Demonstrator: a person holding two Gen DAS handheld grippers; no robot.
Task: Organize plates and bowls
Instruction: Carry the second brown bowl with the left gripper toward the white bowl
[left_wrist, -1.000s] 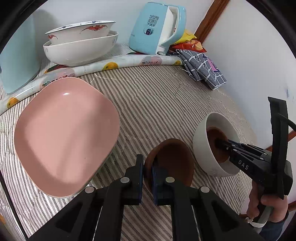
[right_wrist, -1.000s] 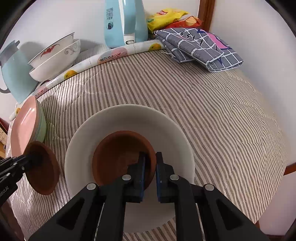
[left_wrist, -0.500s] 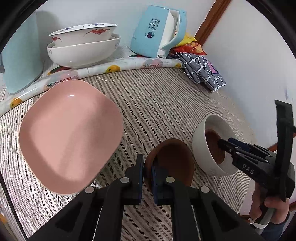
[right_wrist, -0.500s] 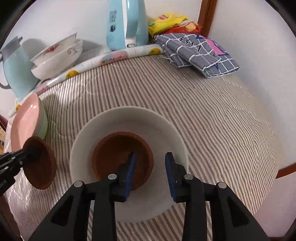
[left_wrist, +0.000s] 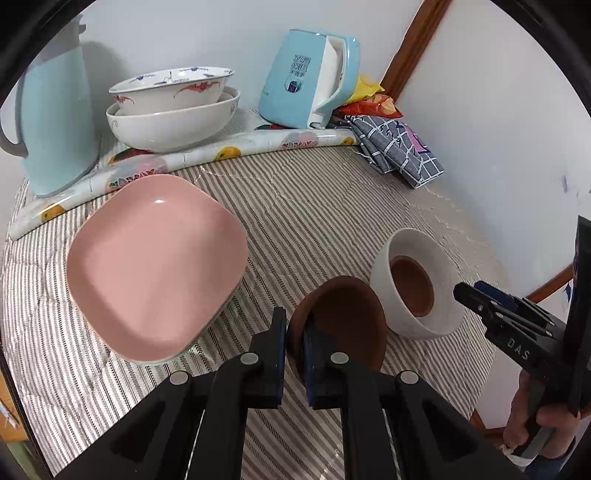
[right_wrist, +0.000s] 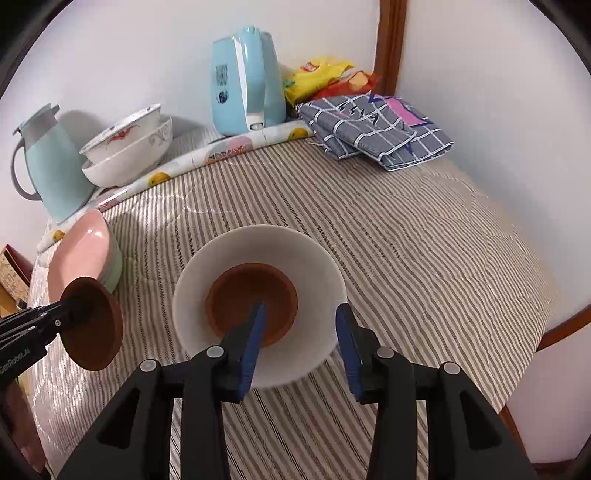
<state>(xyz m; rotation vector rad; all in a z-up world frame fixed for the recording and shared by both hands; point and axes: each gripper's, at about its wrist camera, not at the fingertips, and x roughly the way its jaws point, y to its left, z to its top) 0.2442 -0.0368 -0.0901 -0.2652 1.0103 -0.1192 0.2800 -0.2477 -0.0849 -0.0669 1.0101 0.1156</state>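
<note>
Holding: left gripper (left_wrist: 294, 334) clamped on the rim of a brown saucer (left_wrist: 345, 325), carried tilted above the striped cloth (left_wrist: 317, 210), likely for stacking. Right gripper (right_wrist: 299, 338): jaws wide, empty, just behind the white bowl (right_wrist: 258, 258), where a second brown dish (right_wrist: 255, 299) sits nested. Pink plate (left_wrist: 155, 266): ahead-left of the left gripper.
</note>
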